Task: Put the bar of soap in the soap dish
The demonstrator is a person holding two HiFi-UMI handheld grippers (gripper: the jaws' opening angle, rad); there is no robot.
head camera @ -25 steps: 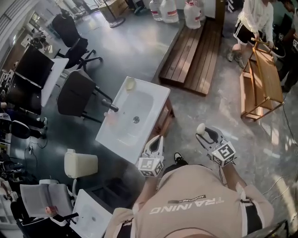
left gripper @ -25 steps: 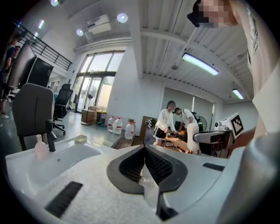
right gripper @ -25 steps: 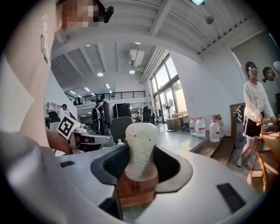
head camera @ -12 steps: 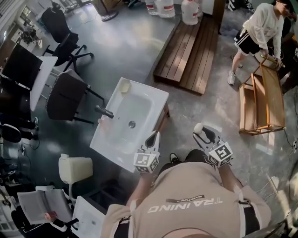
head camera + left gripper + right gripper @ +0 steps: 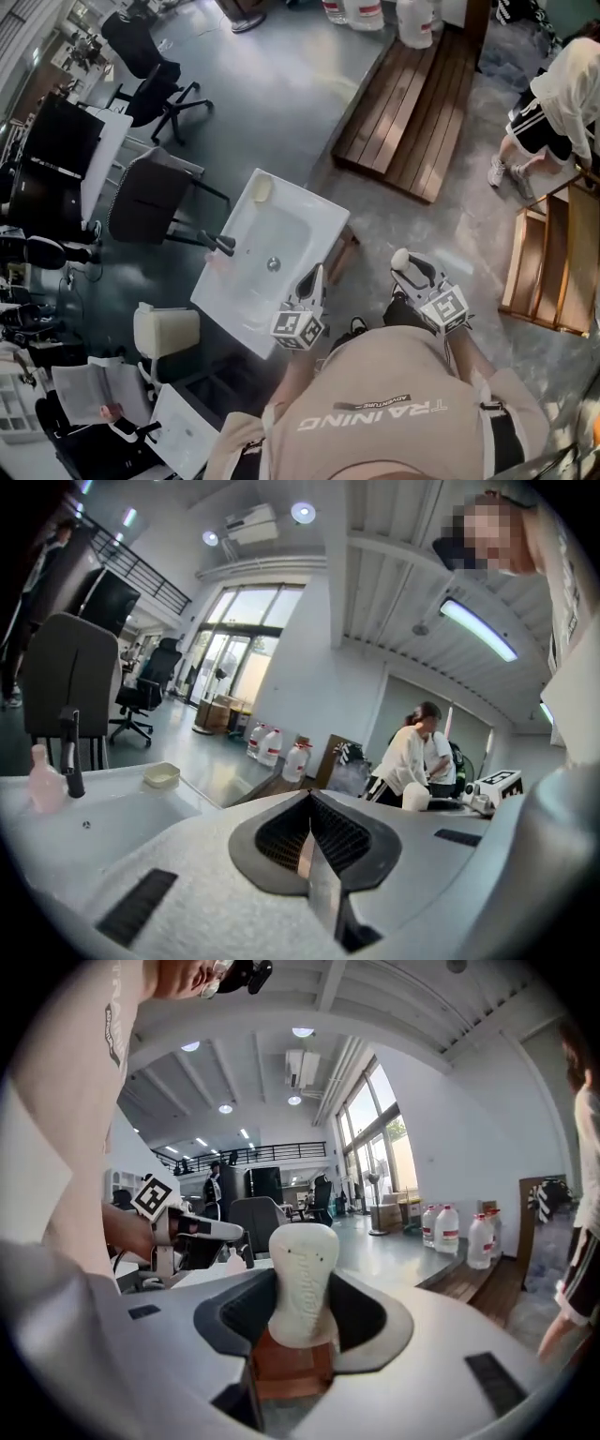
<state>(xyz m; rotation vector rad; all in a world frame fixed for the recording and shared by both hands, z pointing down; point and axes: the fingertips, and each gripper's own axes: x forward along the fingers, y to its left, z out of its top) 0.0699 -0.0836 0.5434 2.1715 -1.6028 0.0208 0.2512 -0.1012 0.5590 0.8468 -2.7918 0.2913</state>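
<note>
- Head view: the right gripper (image 5: pixel 404 262) is showing lower right of centre, pinching the bar of soap (image 5: pixel 401 257) with its pale end poking out past the tips. It is hanging over bare floor, off the right side of the sink (image 5: pixel 314 202).
- The left gripper (image 5: pixel 314 275) is sitting lower centre, right at the sink's near edge. The soap dish (image 5: pixel 262 189) is waiting at the sink's far corner, just above centre-left, well apart from the soap.
- Left gripper view: the left gripper (image 5: pixel 309 829) is filling the bottom of the frame with its jaws pressed together and nothing between them. The soap dish (image 5: pixel 161 775) is sitting at middle left, shallow and looking empty. The tap (image 5: pixel 69 752) and a pink bottle (image 5: pixel 43 780) are standing at the left edge.
- Right gripper view: dead centre, the right gripper (image 5: pixel 300 1326) is clamping the lower part of the bar of soap (image 5: pixel 302 1274), one jaw on each broad side. The rounded top is standing free. The left gripper (image 5: pixel 234 1232) is pointing in from middle left.
- Handling, as I'm reading it: the bar is looking light, hard and dry, so slipping shouldn't be a worry yet. It would get slick if it touched a wet basin.
- The grip across the flat faces is looking like the right one. The free end is the part to lower into the dish before the jaws are let go.
</note>
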